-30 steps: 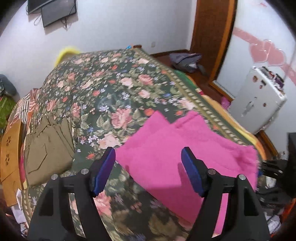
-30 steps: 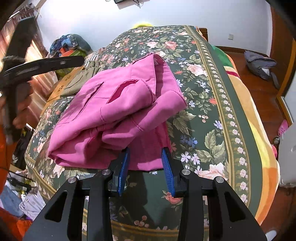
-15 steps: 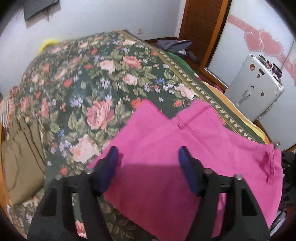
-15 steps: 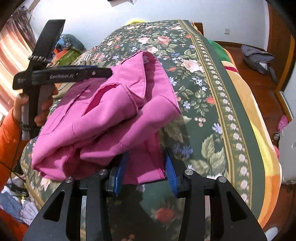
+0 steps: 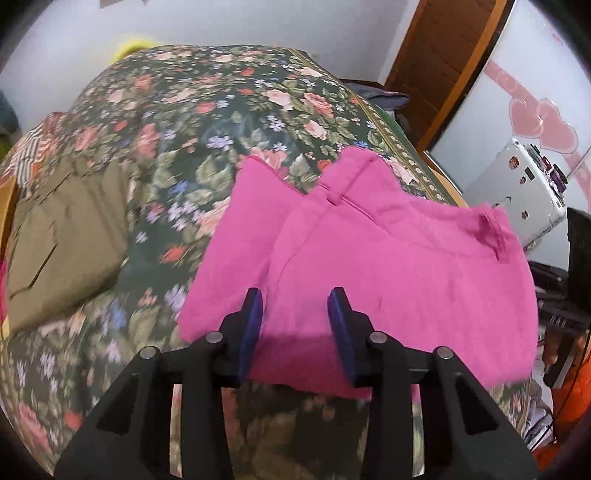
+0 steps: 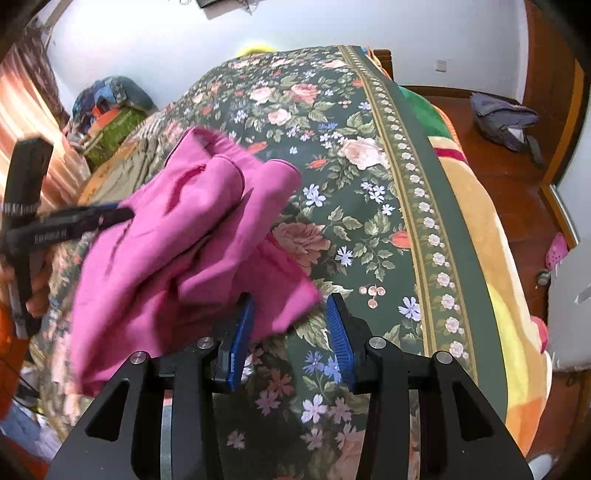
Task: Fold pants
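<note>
Where pink pants (image 5: 369, 251) lie, a floral bedspread (image 5: 207, 122) covers the bed.

White walls (image 6: 332, 26), floral bedspread (image 6: 332, 122), wooden floor (image 6: 491, 158), brown door (image 5: 443, 48), striped curtain (image 6: 22, 122)

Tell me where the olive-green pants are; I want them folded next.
In the left wrist view, the olive-green pants lie at the left side of the floral bedspread, left of the pink pants and apart from them.

Soft even light, fisheye warp, motion blur.
</note>
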